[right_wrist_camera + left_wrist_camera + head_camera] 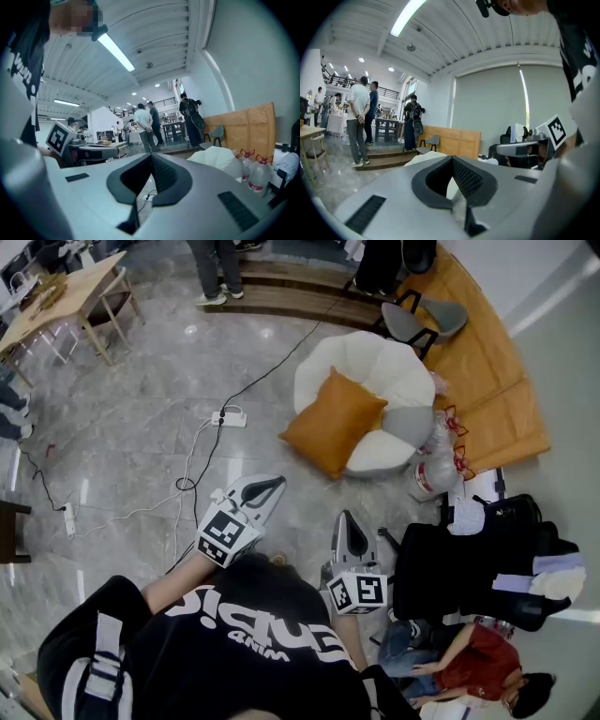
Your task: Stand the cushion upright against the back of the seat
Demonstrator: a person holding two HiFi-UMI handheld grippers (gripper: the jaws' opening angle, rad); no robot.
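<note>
Orange cushion (333,423) slumps at the white seat (375,367)'s near-left edge.
Left gripper (272,486) and right gripper (348,518), fingers clenched empty, hang well short; the right looks slightly nearer.

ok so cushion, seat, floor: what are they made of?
Cushion: orange matte fabric, likely woven; no sheen, soft pinched corners.
Seat: white padded upholstery in puffy lobes; fabric or faux leather, can't tell which.
Floor: grey polished stone or marble-look tile; veining and light glints.

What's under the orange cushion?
The orange cushion rests on the white seat, its corner hanging over the floor. A grey cushion lies beside it. Anything directly beneath is covered.
</note>
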